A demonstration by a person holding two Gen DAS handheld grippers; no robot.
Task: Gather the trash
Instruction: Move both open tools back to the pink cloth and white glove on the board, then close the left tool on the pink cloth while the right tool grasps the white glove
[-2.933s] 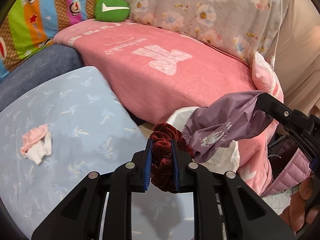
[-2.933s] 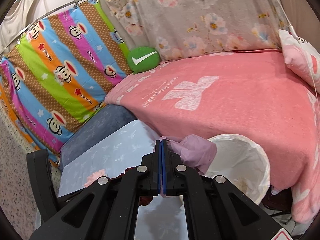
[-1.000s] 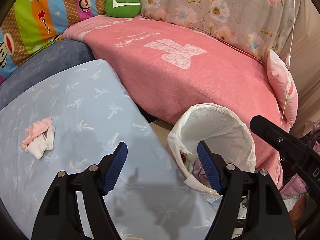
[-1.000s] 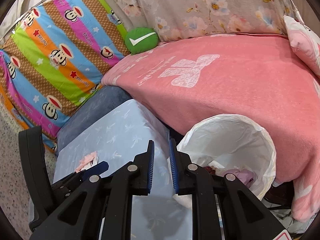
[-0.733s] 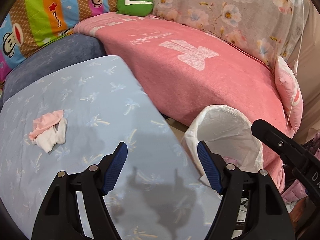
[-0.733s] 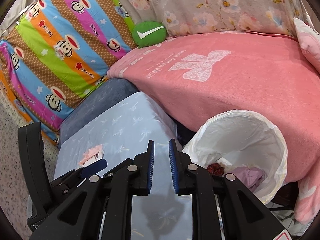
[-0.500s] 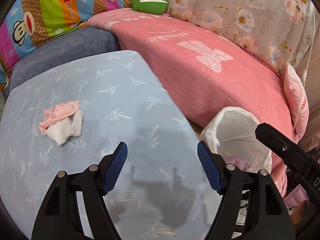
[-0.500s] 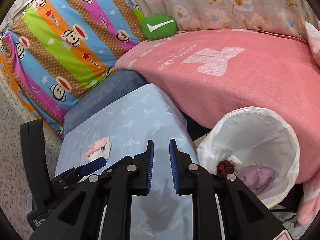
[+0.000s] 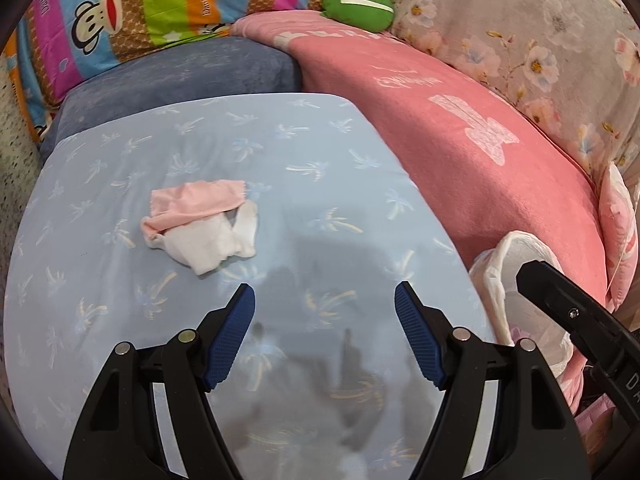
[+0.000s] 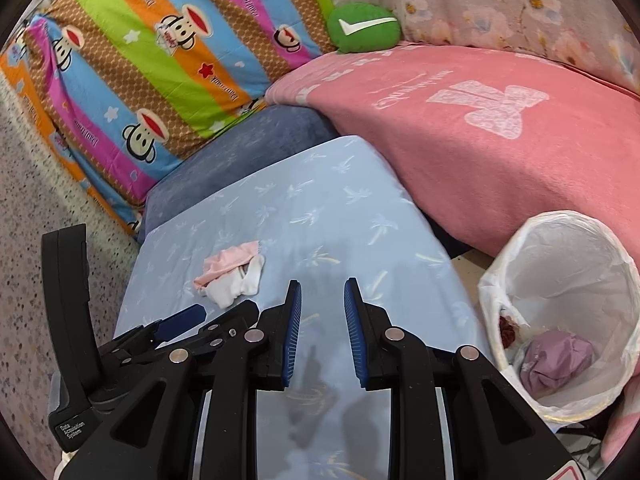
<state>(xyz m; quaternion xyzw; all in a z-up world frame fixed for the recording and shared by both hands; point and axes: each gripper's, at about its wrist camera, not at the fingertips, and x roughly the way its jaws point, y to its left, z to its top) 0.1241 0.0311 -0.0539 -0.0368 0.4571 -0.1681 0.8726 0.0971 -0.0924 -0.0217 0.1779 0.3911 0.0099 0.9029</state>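
Two bits in already: purple wad (image 10: 558, 357) and dark red scrap (image 10: 507, 330) down inside the white-lined bin (image 10: 520, 248), just beside the bench (image 9: 320, 184). Still to go: pink-and-white rag (image 9: 200, 226), alone on the bench. Left tongs (image 9: 325, 304) spread wide and empty near it, right tongs (image 10: 319, 300) narrowly parted, empty too.

Cloth (image 9: 202, 227): on the table (image 9: 328, 184), left side.
Bin (image 10: 560, 308): right of table, before the bed (image 10: 500, 152).
Bundle (image 10: 556, 358): in bin.
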